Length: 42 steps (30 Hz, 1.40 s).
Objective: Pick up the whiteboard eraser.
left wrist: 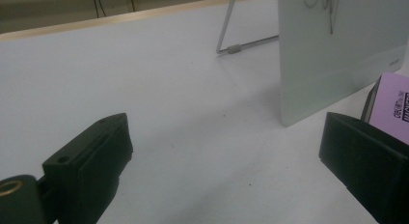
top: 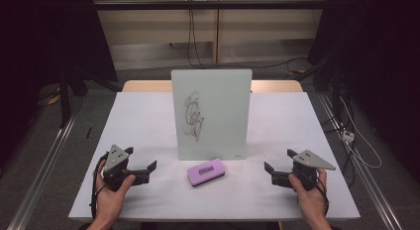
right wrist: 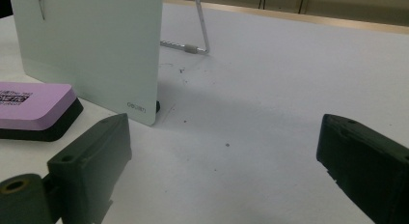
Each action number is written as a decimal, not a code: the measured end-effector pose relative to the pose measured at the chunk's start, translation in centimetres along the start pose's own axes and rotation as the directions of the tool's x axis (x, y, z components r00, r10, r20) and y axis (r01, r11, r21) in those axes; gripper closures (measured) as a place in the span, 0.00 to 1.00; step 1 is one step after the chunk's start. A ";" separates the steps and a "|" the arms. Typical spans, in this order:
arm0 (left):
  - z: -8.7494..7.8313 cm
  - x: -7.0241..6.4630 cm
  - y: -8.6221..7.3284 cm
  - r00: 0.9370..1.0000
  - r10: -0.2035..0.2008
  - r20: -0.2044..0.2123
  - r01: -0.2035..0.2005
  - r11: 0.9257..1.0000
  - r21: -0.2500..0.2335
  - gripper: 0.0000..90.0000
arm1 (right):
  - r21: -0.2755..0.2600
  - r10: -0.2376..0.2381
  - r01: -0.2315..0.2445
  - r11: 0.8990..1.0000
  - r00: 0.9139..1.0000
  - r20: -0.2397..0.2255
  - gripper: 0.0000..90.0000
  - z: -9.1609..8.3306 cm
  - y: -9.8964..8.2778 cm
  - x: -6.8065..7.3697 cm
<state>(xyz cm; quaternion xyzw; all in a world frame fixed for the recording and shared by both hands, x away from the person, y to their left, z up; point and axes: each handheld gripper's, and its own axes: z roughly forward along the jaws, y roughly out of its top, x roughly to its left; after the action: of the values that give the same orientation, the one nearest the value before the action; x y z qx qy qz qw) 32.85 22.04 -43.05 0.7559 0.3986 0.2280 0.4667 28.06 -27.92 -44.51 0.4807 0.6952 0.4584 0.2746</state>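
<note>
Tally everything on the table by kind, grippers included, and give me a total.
Whiteboard, standing upright with a black scribble: 1
Purple eraser, lying flat in front of the board: 1
Grippers, left gripper and right gripper, both open and holding nothing: 2
Total: 4

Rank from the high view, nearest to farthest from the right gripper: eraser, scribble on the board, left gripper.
1. Eraser: purple, flat on the table to the left of the right gripper, in front of the board.
2. Scribble: up on the standing whiteboard, left of its centre.
3. Left gripper: across the table, past the eraser.
</note>
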 end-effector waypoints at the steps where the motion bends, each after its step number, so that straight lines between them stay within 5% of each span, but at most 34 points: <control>1: 0.0 0.0 0.0 1.000 0.010 0.001 -0.010 1.000 0.011 0.05 | 0.004 -0.002 0.002 1.000 1.000 -0.001 0.06 0.0 0.0 0.0; 10: 0.4 -0.1 0.1 1.000 -0.011 -0.005 0.012 1.000 0.023 0.05 | 0.007 0.000 0.000 1.000 1.000 -0.008 0.06 0.1 0.0 -0.1; 19: 0.5 -0.8 0.8 0.999 0.016 0.040 -0.017 0.999 0.035 0.06 | 0.005 -0.007 0.007 1.000 1.000 -0.019 0.06 0.2 -0.1 0.0; 31: 1.3 -1.6 1.7 0.990 0.061 0.131 -0.071 0.995 0.076 0.07 | 0.018 -0.006 0.007 1.000 0.999 -0.041 0.06 0.4 -0.1 0.2; 38: 1.8 -2.0 2.0 0.975 0.047 0.216 -0.069 0.993 0.094 0.08 | 0.019 -0.008 0.009 1.000 0.999 -0.036 0.06 0.4 0.0 0.2; 40: 2.1 -2.2 2.2 0.979 0.046 0.200 -0.068 0.992 0.103 0.08 | 0.019 -0.009 0.010 1.000 0.999 -0.036 0.06 0.4 0.1 0.3; 42: 2.3 -2.4 2.5 0.976 0.066 0.210 -0.090 0.990 0.106 0.08 | 0.021 -0.012 0.013 1.000 0.999 -0.038 0.06 0.5 0.1 0.4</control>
<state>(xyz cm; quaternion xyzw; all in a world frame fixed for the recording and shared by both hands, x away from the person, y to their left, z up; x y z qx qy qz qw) 34.07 18.26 -41.77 0.8161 0.3308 0.1435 0.4517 28.34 -27.38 -44.61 0.4706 0.7081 0.4582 0.2591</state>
